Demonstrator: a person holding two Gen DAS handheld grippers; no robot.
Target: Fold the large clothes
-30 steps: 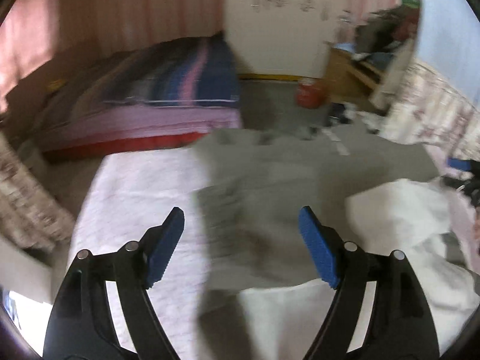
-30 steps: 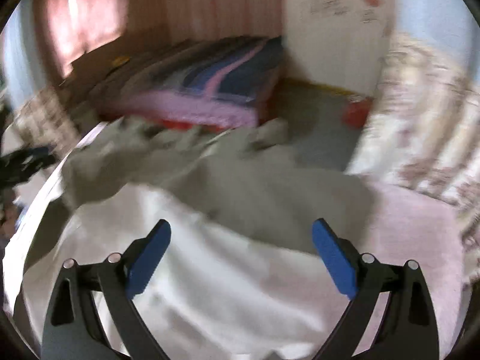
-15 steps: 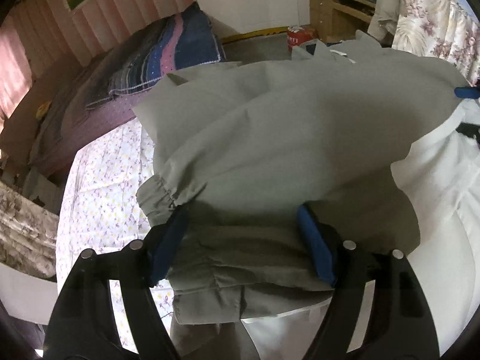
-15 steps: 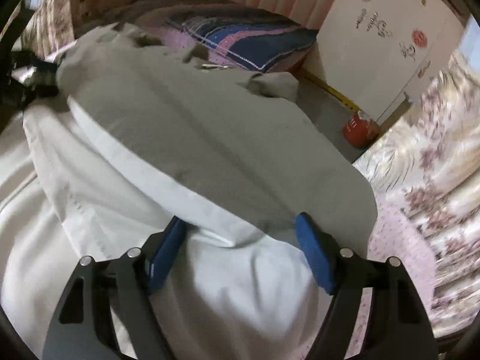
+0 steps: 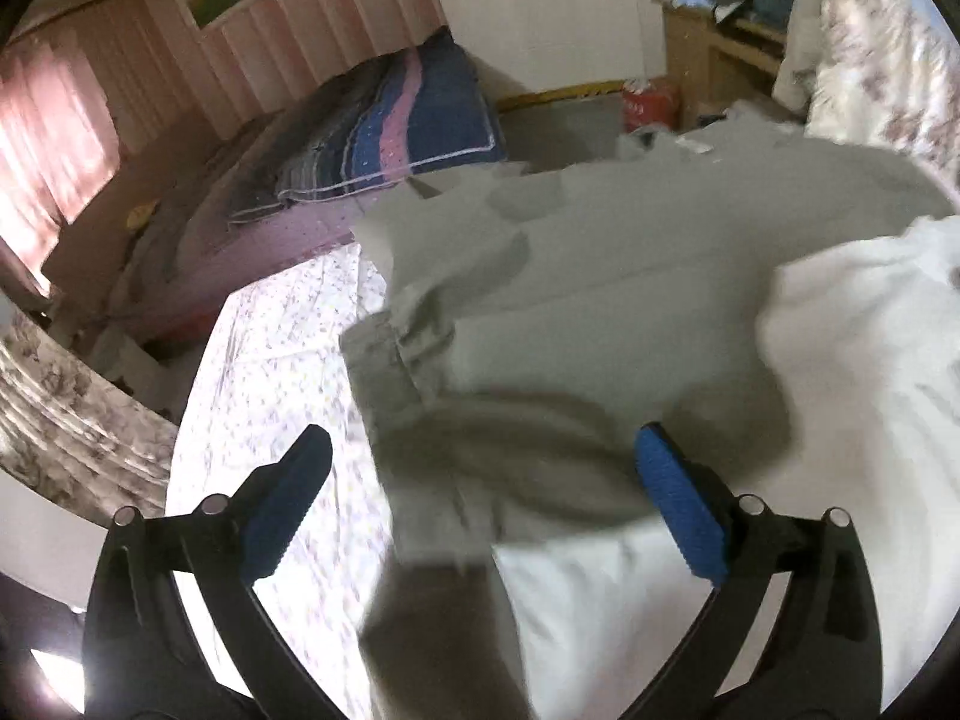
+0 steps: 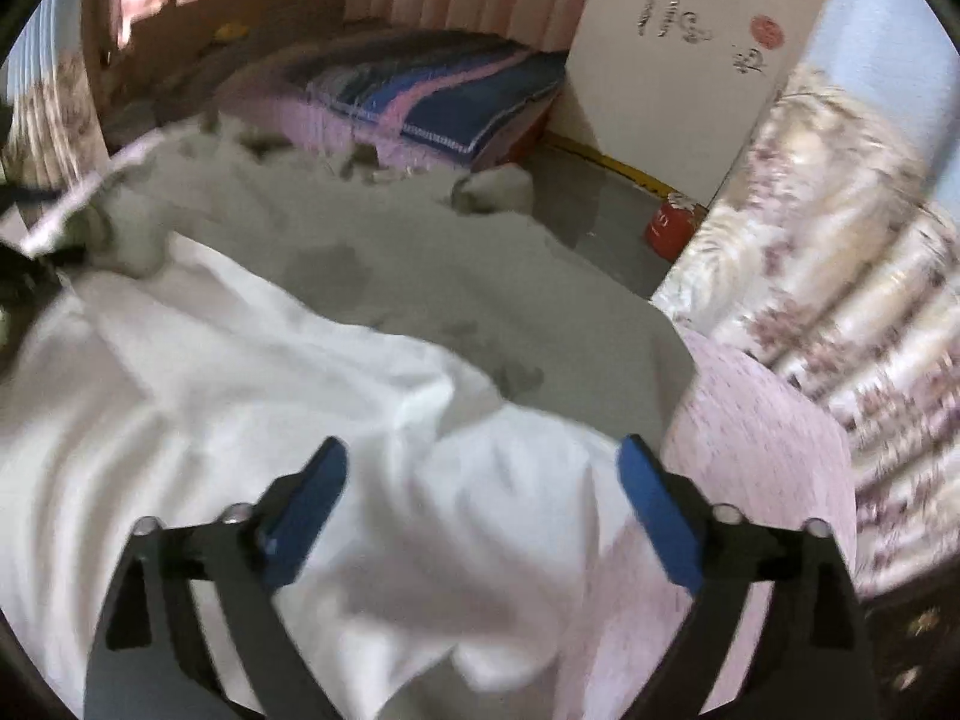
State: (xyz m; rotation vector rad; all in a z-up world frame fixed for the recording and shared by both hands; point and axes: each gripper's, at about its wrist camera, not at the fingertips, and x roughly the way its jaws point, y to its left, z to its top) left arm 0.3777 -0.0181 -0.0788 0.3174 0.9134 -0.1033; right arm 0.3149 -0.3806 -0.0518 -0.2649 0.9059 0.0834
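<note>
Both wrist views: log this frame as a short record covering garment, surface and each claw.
garment: large grey-and-white cloth garment, spread out and rumpled
surface: floral-print sheet under it
left claw: jaws opening, over the grey cuff end, pads clear of it
right claw: jaws opening, over the white lining, pads clear
background: striped blue-and-pink quilt

So the surface is a bed with a pale floral-print sheet (image 5: 282, 372), and a big grey garment with a white lining (image 5: 630, 300) is spread right on it, rumpled.
</note>
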